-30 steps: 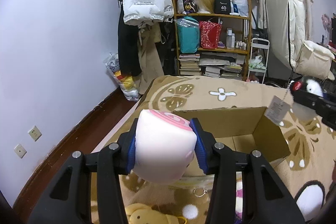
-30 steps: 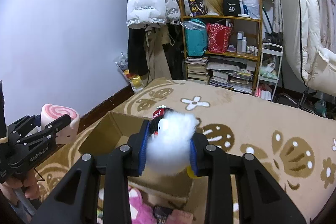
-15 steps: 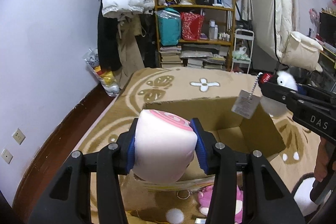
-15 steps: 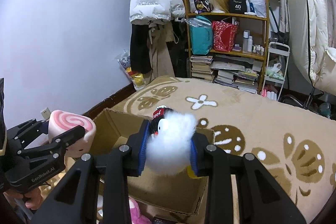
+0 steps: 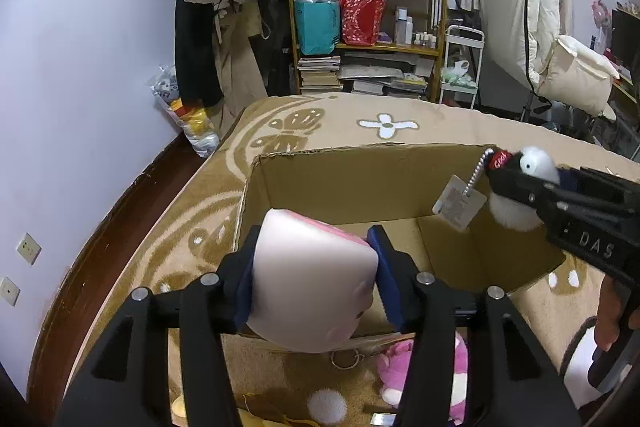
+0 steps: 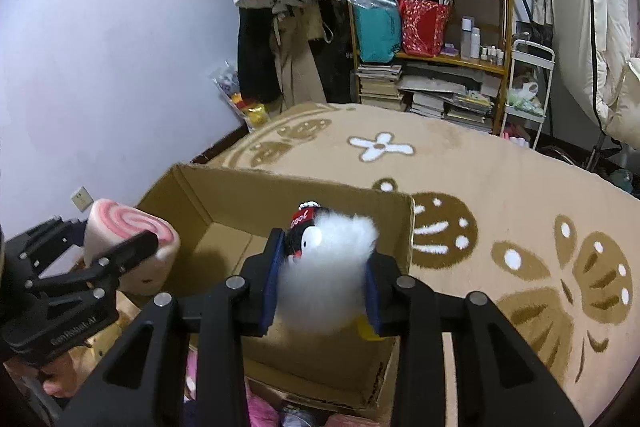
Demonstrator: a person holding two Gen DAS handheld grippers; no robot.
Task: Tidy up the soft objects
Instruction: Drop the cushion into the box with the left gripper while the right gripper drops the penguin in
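Cardboard box (image 5: 360, 187) lies open-topped on the patterned bed (image 6: 500, 163), directly below and ahead of both tools. Pink swirl cushion (image 5: 312, 283) sits between the left tool's (image 5: 316, 279) pads above the box's near-left wall; those jaws have just been opening, and the right pad looks almost clear of the foam. Fluffy penguin toy (image 6: 328, 267) is squeezed in the right tool (image 6: 320, 275) over the near-right part of the box, jaws likewise easing apart. Each load seems poised to drop straight down inside.
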